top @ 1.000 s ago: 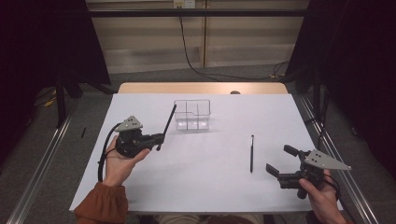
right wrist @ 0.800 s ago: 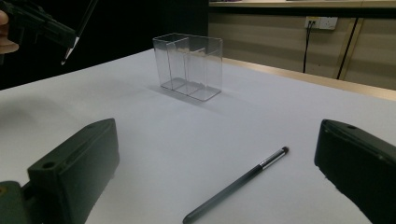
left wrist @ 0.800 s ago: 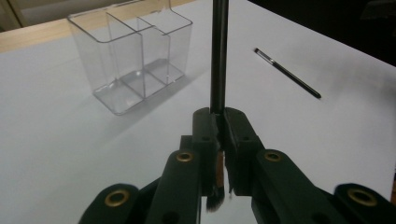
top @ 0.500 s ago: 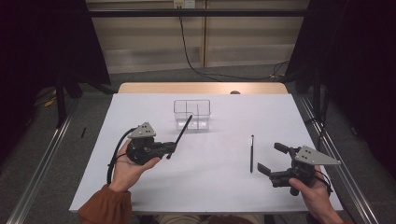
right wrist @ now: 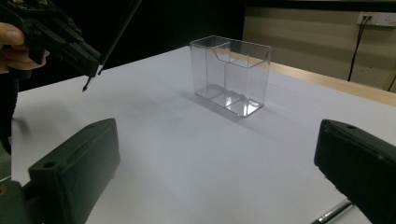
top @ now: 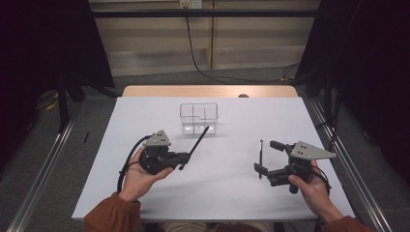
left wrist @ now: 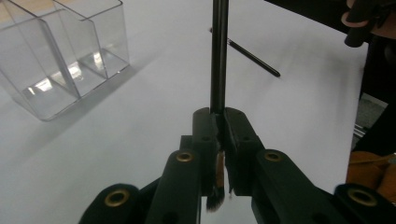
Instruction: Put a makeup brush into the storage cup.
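White-covered desk (top: 145, 203), dark surroundings. Near edge: your left hand-held gripper (top: 184, 158) pinches a black brush (top: 196, 145), shaft angled toward the far side. Your right hand-held gripper (top: 266, 157), jaws spread, sits beside a second brush (top: 260, 153) lying flat right of centre. Farther back, mid-desk: clear compartment box (top: 198, 117).

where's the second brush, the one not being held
In the high view the loose brush lies flat on the white table, right of centre, between the open jaws of the right gripper and right of the clear organizer.
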Motion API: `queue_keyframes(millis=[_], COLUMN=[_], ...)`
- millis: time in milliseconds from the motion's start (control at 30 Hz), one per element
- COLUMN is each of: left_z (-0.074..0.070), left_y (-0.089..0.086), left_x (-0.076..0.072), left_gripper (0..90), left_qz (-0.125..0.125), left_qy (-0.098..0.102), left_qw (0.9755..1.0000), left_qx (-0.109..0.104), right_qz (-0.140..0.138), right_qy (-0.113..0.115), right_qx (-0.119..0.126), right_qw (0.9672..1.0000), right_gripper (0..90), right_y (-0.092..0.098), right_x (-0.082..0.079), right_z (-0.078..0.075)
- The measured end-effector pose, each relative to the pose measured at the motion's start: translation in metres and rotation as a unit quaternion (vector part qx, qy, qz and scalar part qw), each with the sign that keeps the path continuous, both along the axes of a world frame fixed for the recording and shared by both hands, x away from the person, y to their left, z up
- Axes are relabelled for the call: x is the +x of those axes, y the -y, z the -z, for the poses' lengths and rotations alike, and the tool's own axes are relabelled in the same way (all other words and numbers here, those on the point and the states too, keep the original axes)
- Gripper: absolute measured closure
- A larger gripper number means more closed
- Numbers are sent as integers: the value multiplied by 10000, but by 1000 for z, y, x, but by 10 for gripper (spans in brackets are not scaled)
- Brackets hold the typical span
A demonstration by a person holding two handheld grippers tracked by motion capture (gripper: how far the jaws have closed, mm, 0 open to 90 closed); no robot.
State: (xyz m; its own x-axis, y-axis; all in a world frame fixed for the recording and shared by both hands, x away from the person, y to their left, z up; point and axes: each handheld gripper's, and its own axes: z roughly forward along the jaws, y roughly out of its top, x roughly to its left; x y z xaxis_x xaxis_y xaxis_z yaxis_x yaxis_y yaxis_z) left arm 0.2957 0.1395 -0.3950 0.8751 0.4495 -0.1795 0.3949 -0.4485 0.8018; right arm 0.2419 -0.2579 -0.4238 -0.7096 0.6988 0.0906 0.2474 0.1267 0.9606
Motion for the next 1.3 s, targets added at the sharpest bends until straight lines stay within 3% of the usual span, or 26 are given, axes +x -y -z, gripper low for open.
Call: queue_keyframes(millis=[167,300,567,667,900,1067,1167,1300], left_z=[1,0,-1,-2,-4,-5,-7,-10], left_y=[8,13,24,29,39,40,42,47], left_x=[-4,-6,-9,-12,-16,-15,-15,-14], left_gripper=[840,839,839,839,840,839,839,840], left_qz=[195,298,596,670,780,904,972,1122], left_qy=[-27,-77,-130,-107,-109,-155,-187,-206], left_qw=[9998,9994,9977,9966,9950,9933,9915,9871], left_qx=[71,149,290,472,607,696,849,1125], right_qz=[-181,-341,-502,-585,-865,-1176,-1373,-1396], right_qy=[-46,-243,-181,-88,-59,-243,-429,-517], right_qx=[-58,-91,-261,-391,-457,-600,-812,-1124], right_qw=[9998,9991,9982,9975,9952,9909,9863,9824], right_gripper=[0,0,0,0,0,0,0,2], right_y=[-6,-11,-21,-26,-40,-46,-49,-51], right_x=[3,8,16,18,22,25,27,30], right_z=[-2,-3,-4,-4,-11,-16,-16,-15])
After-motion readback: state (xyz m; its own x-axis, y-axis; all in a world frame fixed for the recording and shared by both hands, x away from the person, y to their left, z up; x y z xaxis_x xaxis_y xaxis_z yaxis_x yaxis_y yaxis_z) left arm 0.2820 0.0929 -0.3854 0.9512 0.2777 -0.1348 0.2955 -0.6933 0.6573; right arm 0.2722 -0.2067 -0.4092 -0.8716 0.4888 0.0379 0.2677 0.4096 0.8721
